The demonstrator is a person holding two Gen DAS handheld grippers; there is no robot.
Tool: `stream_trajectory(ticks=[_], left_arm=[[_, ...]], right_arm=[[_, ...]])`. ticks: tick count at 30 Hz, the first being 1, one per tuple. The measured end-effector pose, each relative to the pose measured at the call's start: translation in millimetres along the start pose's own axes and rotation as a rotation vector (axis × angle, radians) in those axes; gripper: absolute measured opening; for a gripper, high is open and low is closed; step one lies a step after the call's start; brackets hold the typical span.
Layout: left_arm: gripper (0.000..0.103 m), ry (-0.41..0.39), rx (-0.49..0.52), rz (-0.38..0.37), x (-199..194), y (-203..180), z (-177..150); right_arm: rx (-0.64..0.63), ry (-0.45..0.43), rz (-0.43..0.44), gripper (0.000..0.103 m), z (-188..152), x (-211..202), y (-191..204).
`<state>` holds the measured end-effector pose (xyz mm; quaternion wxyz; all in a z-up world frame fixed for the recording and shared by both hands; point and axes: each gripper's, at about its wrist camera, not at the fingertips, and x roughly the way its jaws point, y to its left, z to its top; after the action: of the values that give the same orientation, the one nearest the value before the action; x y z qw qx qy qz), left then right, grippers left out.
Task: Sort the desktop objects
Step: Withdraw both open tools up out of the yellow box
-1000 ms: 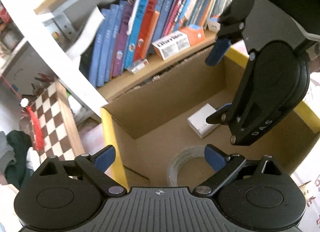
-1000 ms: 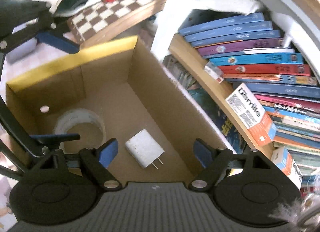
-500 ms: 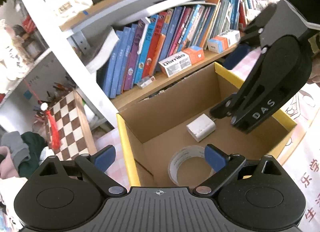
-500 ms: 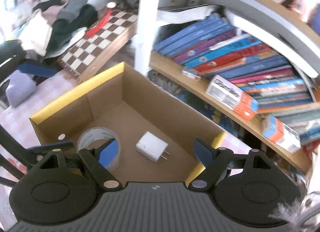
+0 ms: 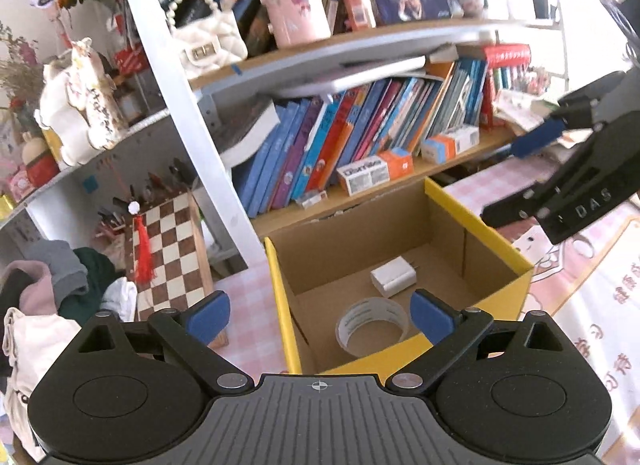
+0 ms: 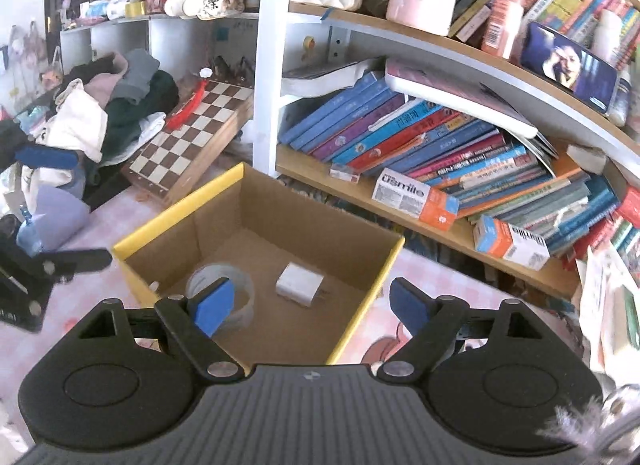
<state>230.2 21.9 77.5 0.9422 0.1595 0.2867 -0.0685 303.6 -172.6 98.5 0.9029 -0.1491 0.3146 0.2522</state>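
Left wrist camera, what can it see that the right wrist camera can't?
Only the left wrist view shows the right gripper from outside, open, off to the right above the pink tablecloth. Only the right wrist view shows the left gripper from outside, at the left edge, and the lavender cloth near it. Both show the yellow-rimmed cardboard box holding the tape roll and the white charger, plus the chessboard and the bookshelf.
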Motion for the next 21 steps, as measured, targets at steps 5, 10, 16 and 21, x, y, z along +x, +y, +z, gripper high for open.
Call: stream_trajectory(ticks=[5,10,16,21], left_arm=[[0.099,-0.029,-0.018,-0.018,-22.8,3.0,-9.6],[0.099,-0.046,-0.012,-0.005,-44.7,0.8,-23.1],[0.099,-0.050,0.014,-0.009,-68.0,-5.8,-44.1],[0.099,-0.039,-0.007,-0.017,-79.2,-13.2,-62.5]], right_arm=[[-0.004,-0.001,-0.025,0.085,-18.8,-23.0,11.7],[0.005,-0.009,-0.048,0.087,-41.0,-43.7,27.1],[0.035,0.003,-0.056,0.087,-69.3,-60.3,47.1],[0.072,0.012,-0.061,0.087,-92.5,-68.0,66.0]])
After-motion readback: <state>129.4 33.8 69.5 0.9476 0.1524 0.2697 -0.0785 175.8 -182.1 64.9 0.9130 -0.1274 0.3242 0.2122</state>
